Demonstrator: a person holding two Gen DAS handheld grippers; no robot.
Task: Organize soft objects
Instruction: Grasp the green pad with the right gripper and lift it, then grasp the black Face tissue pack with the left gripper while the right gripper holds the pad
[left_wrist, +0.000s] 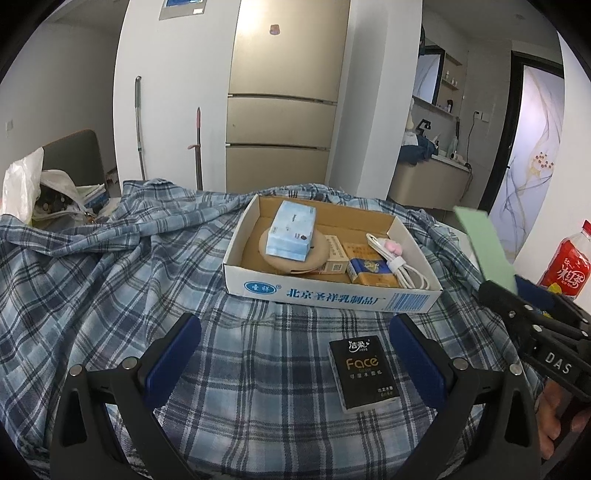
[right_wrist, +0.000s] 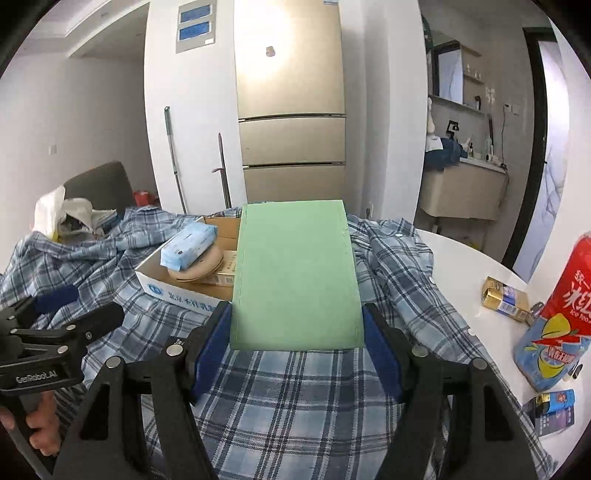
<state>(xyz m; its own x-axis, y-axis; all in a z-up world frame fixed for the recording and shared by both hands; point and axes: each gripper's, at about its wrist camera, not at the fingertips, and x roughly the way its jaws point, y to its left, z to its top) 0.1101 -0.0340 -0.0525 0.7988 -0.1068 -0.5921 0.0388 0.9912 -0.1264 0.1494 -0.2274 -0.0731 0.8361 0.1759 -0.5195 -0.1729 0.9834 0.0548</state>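
Underneath both tools spreads a plaid shirt (left_wrist: 110, 280) covering the counter (right_wrist: 461, 258). Ahead of the left tool (left_wrist: 295, 354) sits a cardboard box (left_wrist: 325, 295). The right tool (right_wrist: 297, 343) is clamped on a green sponge (right_wrist: 295, 273). Between the left tool's spread fingers, nearer the right one, lies a black tissue pack (left_wrist: 364, 373).

One cardboard box (left_wrist: 325, 295), two tissue packs (left_wrist: 291, 234) (left_wrist: 364, 373), one green sponge (right_wrist: 295, 273), one red bottle (left_wrist: 565, 266).
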